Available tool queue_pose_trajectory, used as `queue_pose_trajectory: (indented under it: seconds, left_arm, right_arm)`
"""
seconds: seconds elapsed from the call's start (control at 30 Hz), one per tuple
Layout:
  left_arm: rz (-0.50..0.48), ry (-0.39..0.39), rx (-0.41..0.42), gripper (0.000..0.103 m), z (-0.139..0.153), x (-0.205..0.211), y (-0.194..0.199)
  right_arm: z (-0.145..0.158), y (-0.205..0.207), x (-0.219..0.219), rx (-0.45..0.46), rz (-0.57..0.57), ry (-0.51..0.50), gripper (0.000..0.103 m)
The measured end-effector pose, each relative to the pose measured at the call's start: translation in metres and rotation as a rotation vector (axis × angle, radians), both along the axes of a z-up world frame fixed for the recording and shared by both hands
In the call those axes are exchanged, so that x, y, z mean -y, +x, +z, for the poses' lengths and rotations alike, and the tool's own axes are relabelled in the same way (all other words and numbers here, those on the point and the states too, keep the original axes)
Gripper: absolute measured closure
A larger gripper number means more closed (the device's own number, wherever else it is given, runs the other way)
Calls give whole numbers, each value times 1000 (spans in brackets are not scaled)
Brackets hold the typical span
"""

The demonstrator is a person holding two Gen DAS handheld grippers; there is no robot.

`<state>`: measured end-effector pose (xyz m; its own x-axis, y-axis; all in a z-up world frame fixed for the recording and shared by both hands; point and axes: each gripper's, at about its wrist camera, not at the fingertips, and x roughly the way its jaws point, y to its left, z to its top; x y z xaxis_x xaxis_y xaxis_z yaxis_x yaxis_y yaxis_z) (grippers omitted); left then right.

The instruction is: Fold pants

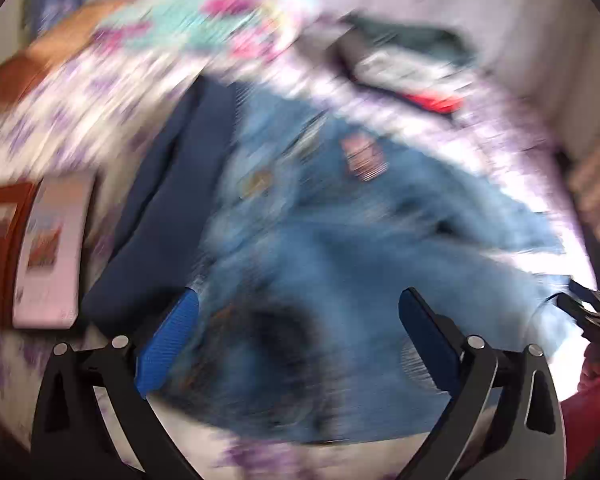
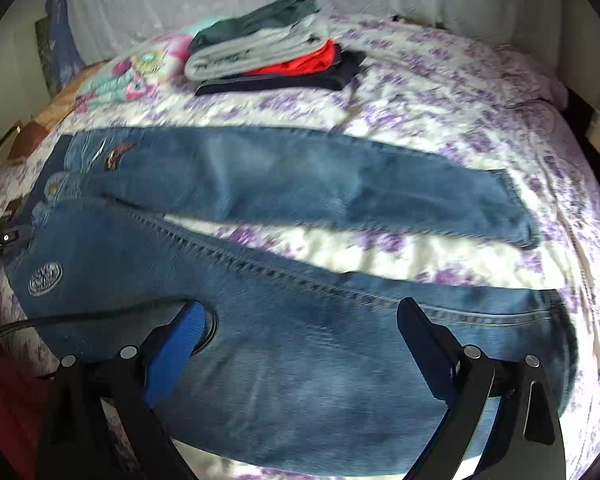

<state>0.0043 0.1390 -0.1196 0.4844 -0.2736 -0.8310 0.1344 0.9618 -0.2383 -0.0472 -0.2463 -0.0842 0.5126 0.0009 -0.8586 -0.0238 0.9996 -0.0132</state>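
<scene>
Right wrist view: blue jeans (image 2: 284, 208) lie flat on the floral bedspread (image 2: 480, 92) – right gripper (image 2: 300, 344) spread wide, empty; left gripper (image 1: 300, 336) likewise.

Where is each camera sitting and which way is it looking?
Left wrist: on the left tool, aimed steeply down at the jeans' waist; badly blurred; its own open fingers show.
Right wrist: on the right tool, looking down across the jeans' legs toward the folded stack; open fingers show.
Shared: jeans, stack, floral bedspread.
</scene>
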Motion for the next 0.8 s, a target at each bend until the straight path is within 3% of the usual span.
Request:
queue_pose_trajectory:
  seconds: [0.03, 0.07, 0.13, 0.17, 0.23, 0.3, 0.37, 0.43, 0.53, 0.6, 0.67, 0.73, 0.8]
  left_arm:
    - [-23, -6, 15, 5, -4, 0, -3]
    - [-50, 37, 56, 5, -4, 5, -8]
    - [-75, 136, 42, 5, -1, 19, -8]
    - [-75, 113, 60, 5, 8, 21, -9]
    - [-54, -31, 124, 5, 29, 11, -9]
    - [4, -157, 156, 5, 45, -4, 6]
    - [54, -191, 137, 5, 46, -13, 28]
    - [115, -198, 103, 5, 41, -24, 57]
    - [173, -134, -34, 5, 7, -30, 93]
    - [169, -55, 13, 5, 7, -24, 96]
    - [130, 8, -18, 5, 5, -16, 102]
    - [110, -18, -7, 5, 11, -20, 103]
    - [112, -117, 17, 5, 21, -34, 104]
  right_arm:
    - [-16, 7, -10, -78, 34, 8, 4]
    - [-32, 11, -19, -140, 52, -23, 3]
    - [-22, 10, -26, -77, 64, -41, 3]
    - [-12, 13, -26, -56, 75, -24, 4]
    - [12, 20, -27, 40, 84, -3, 3]
    - [25, 40, -36, 76, 124, 29, 3]
    - [29, 65, -55, 70, 151, 22, 4]
    - [28, 88, -86, 60, 190, 38, 4]
    - [9, 117, -131, 2, 316, 59, 4]
    - [-30, 134, -154, -171, 367, -11, 3]
    - [-32, 127, -163, -122, 395, -78, 3]
    - [-23, 121, -158, -130, 413, -56, 4]
    - [-2, 110, -139, -60, 413, -10, 4]
